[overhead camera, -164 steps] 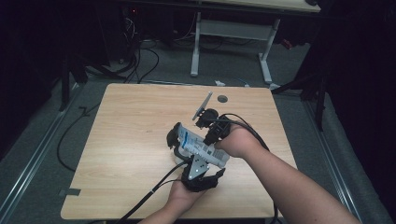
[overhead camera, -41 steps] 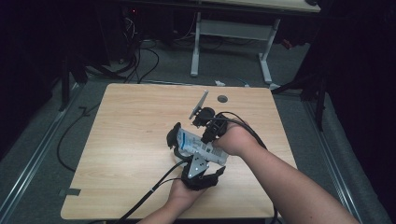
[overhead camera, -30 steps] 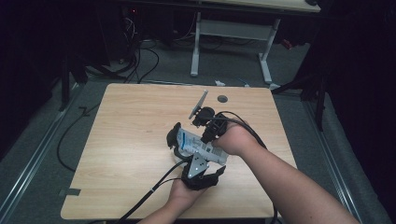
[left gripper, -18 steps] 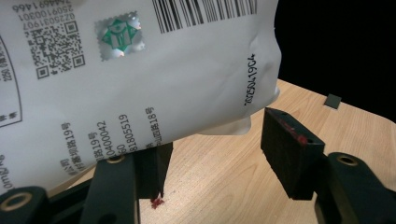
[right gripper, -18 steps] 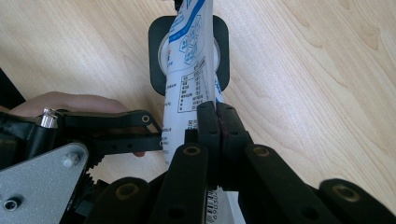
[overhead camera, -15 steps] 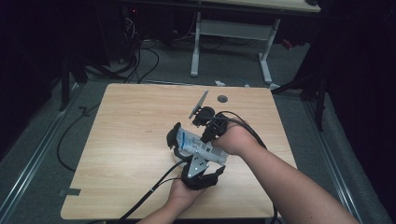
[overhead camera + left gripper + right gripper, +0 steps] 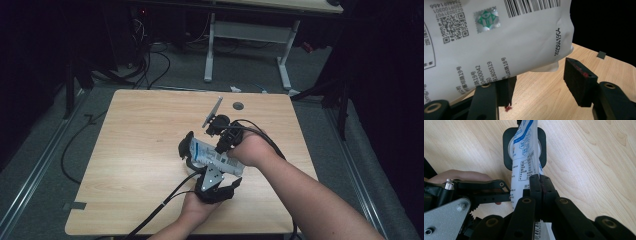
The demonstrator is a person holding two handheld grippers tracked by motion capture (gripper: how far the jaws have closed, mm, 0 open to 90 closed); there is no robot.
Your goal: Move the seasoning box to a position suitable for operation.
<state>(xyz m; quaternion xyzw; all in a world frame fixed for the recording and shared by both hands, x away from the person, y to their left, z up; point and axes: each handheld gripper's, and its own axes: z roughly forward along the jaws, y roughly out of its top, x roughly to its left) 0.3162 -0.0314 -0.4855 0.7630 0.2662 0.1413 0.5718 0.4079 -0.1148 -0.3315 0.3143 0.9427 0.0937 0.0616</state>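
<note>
The right hand-held gripper (image 7: 539, 185) has its jaws pressed together on the edge of a white printed pouch (image 7: 525, 157), pinching the thin film between the pads. In the high view this right hand-held gripper (image 7: 220, 131) sits above the middle of the desk (image 7: 135, 150), with the pouch (image 7: 212, 156) stretching from it toward the left hand-held gripper (image 7: 192, 155). Beyond the right jaws, the pouch's far end hangs over a black square holder with a round opening (image 7: 507, 150) that lies on the wood. The left hand-held gripper (image 7: 536, 85) has its jaws spread fairly wide; the pouch (image 7: 499, 37), showing a barcode and a QR code, hangs just above and against the left jaw, while the right jaw stands apart from it. A small red spot (image 7: 508, 108) marks the desk just below the left jaw.
</note>
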